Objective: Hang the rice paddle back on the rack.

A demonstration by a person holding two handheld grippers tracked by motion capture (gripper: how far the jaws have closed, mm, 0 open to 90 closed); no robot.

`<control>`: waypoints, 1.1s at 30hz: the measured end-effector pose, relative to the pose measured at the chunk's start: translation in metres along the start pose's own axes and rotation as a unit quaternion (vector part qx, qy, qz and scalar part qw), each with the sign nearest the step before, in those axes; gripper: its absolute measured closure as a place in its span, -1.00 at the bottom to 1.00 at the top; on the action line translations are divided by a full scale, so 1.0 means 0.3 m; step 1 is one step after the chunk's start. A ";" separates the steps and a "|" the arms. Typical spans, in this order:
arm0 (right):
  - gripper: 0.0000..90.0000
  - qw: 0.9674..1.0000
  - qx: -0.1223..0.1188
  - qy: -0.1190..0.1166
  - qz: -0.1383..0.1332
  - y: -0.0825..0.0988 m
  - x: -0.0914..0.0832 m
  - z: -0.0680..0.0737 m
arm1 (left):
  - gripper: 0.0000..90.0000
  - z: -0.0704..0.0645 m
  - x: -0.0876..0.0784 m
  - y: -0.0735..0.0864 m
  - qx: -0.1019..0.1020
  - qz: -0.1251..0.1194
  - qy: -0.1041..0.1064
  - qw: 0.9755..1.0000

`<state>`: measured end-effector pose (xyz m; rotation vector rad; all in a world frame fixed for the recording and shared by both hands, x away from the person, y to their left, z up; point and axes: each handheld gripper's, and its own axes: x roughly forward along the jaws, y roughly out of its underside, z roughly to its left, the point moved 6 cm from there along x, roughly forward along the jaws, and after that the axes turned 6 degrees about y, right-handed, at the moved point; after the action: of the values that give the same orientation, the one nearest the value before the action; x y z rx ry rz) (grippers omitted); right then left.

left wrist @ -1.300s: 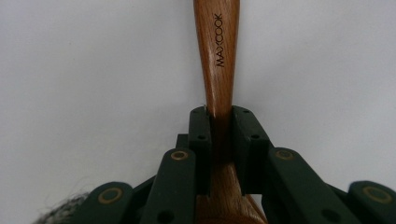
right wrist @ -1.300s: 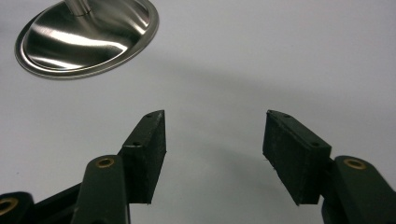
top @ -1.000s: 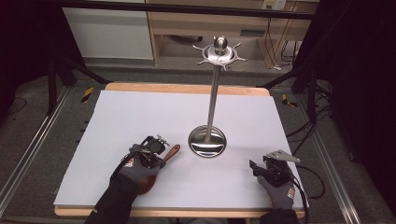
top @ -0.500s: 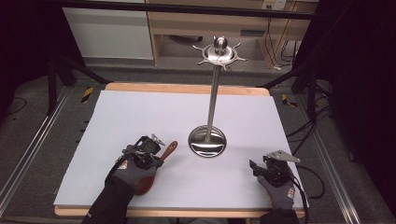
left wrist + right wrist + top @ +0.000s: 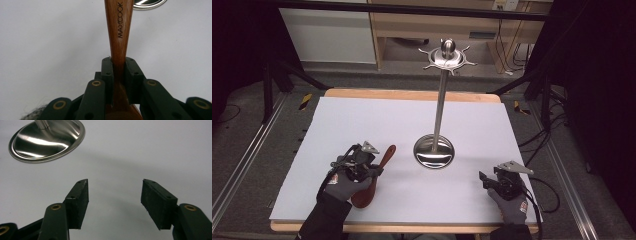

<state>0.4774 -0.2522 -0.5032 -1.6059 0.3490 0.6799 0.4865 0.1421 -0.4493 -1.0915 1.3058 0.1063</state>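
my left gripper (image 5: 118,72) was clamped on the spoon (image 5: 119,30) neck; right gripper (image 5: 113,205) jaws apart, idle. lifting level should keep it clear of the stand (image 5: 434,152).

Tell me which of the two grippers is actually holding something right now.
The left gripper: its jaws are shut on the wooden spoon handle. The right gripper is open over bare white table.

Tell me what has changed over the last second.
Hardly anything: the left gripper stays shut on the wooden spoon, its hand shifting only slightly. The right gripper remains open and at rest near the table's front edge, and the metal stand has not moved.
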 end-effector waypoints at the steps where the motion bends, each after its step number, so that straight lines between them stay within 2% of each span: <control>1: -0.13 1.000 0.000 0.000 0.000 0.000 0.000 0.000 | 0.74 0.000 -0.005 -0.001 -0.002 -0.004 0.001 1.000; 6: -0.16 1.000 0.001 0.001 -0.002 0.000 0.000 0.000 | 0.74 0.002 -0.038 -0.008 -0.007 -0.039 -0.004 0.999; 12: -0.21 1.000 0.003 -0.001 -0.006 -0.002 0.000 0.002 | 0.74 0.002 -0.084 -0.022 -0.007 -0.099 -0.008 0.995; 15: -0.24 1.000 0.004 -0.001 -0.007 -0.002 0.001 0.003 | 0.74 -0.005 -0.103 -0.032 -0.012 -0.134 -0.012 0.991; 17: -0.26 1.000 0.003 0.000 -0.009 -0.002 0.001 0.002 | 0.74 -0.008 -0.116 -0.038 -0.011 -0.146 -0.010 0.989; 21: -0.28 1.000 0.002 0.003 -0.012 -0.002 0.001 0.000 | 0.74 -0.015 -0.149 -0.055 -0.011 -0.183 -0.007 0.983; 25: -0.32 1.000 0.001 0.004 -0.013 -0.001 0.002 0.001 | 0.74 -0.023 -0.178 -0.072 -0.012 -0.221 -0.011 0.975; 33: -0.36 1.000 0.001 0.006 -0.016 0.000 0.004 0.001 | 0.74 -0.031 -0.208 -0.104 -0.006 -0.241 -0.008 0.970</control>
<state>0.4783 -0.2517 -0.5039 -1.6118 0.3320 0.6466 0.4785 0.1499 -0.3796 -1.3854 0.9938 -0.2411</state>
